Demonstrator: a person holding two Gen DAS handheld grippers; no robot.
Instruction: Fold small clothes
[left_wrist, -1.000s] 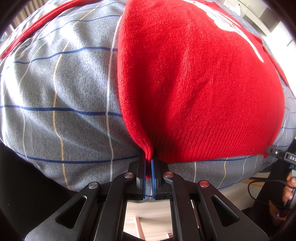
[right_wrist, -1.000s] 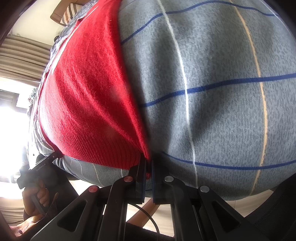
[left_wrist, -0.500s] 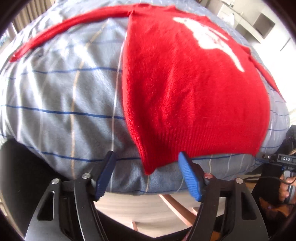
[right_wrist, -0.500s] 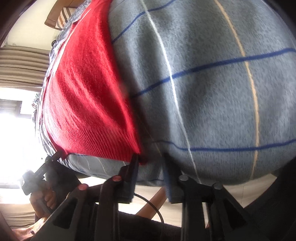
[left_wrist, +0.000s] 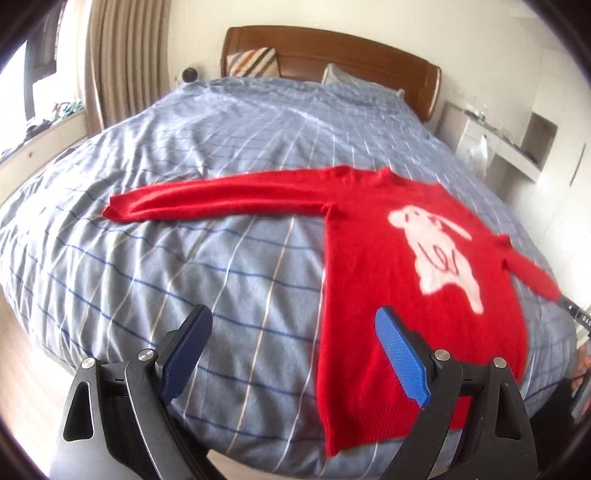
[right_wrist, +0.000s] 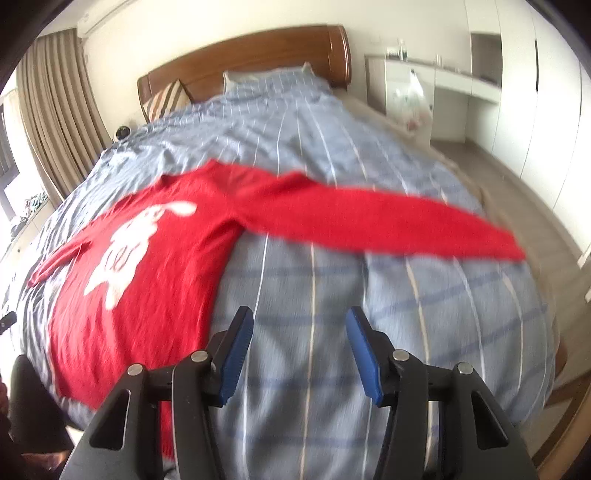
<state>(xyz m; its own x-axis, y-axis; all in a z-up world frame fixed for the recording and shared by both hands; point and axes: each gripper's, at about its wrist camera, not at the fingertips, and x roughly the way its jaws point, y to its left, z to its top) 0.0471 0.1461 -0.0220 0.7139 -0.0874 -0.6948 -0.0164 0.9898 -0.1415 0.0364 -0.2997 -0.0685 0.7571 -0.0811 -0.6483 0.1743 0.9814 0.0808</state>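
A red sweater (left_wrist: 413, 295) with a white animal figure lies flat on the bed, face up, both sleeves spread out to the sides; it also shows in the right wrist view (right_wrist: 155, 273). Its left sleeve (left_wrist: 221, 197) stretches left, its right sleeve (right_wrist: 388, 221) stretches right. My left gripper (left_wrist: 293, 334) is open and empty, raised above the bed near the sweater's bottom left corner. My right gripper (right_wrist: 299, 332) is open and empty, above the bedding just right of the sweater's hem.
The bed has a grey-blue checked duvet (left_wrist: 184, 258) and a brown wooden headboard (left_wrist: 332, 48) with pillows. Curtains (left_wrist: 122, 55) hang at the left. White cabinets (right_wrist: 517, 92) and wooden floor lie to the right.
Both grippers were shut on the sweater's bottom corners a second ago. They opened, let go, and pulled back and up, so the whole sweater and bed are now in sight.
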